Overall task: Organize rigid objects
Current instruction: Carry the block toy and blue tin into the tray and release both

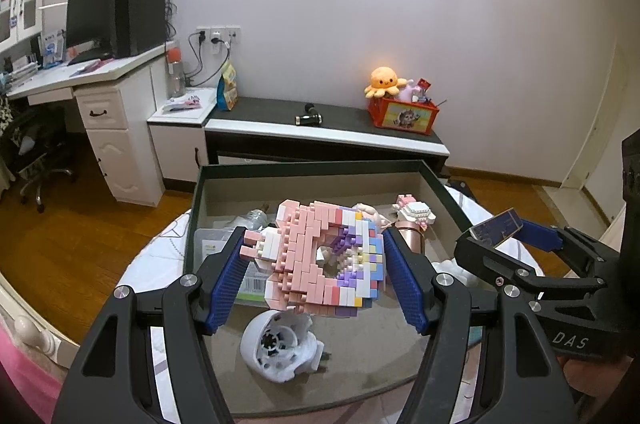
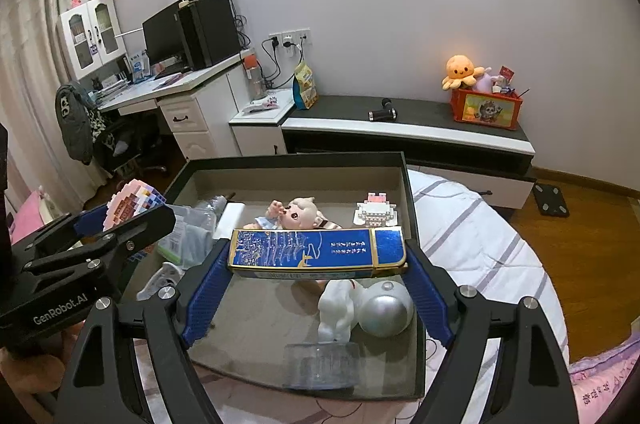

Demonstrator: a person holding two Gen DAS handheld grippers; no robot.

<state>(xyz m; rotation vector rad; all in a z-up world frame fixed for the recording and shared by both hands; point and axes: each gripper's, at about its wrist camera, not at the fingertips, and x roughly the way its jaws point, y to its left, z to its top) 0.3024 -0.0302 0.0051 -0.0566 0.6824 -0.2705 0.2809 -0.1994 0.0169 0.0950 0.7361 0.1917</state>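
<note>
Left gripper (image 1: 316,264) clamps pink-and-pastel plastic brick model (image 1: 324,256); right gripper (image 2: 316,264) clamps flat blue-gold rectangular box (image 2: 318,251). Both carried above dark open-top cardboard tray (image 2: 412,207). Risks: brick model crumbling under squeeze, box slipping endwise, grippers colliding.

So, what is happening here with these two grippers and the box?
A person is sorting toys with two handheld grippers. The left gripper holds a pink brick model above the dark box. The right gripper holds a flat blue box by its ends, also over the dark box. Inside lie a doll, a small white brick model and an astronaut figure.
</note>
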